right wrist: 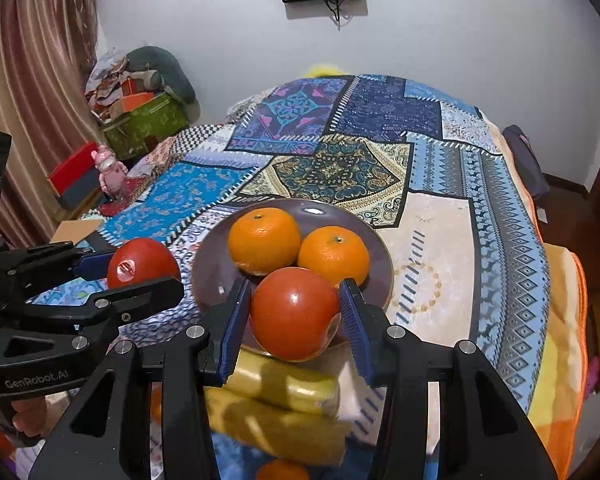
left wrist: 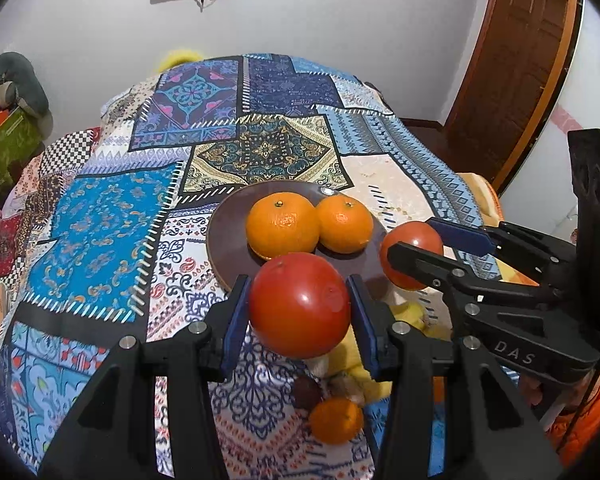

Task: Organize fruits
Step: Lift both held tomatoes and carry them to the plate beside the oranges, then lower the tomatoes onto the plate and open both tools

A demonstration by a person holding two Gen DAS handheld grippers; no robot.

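We note two glossy red tomatoes, smooth, round. Left gripper clamps one tomato, lower centre of frame. Right gripper clamps second tomato at near rim of brown plate. We count two oranges on plate, third orange on patterned cloth, bottom centre.

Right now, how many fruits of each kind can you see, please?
Oranges: 3, two on the plate at and, one loose on the cloth.
Tomatoes: 2, one in the left gripper, one in the right gripper.
Total: 5.
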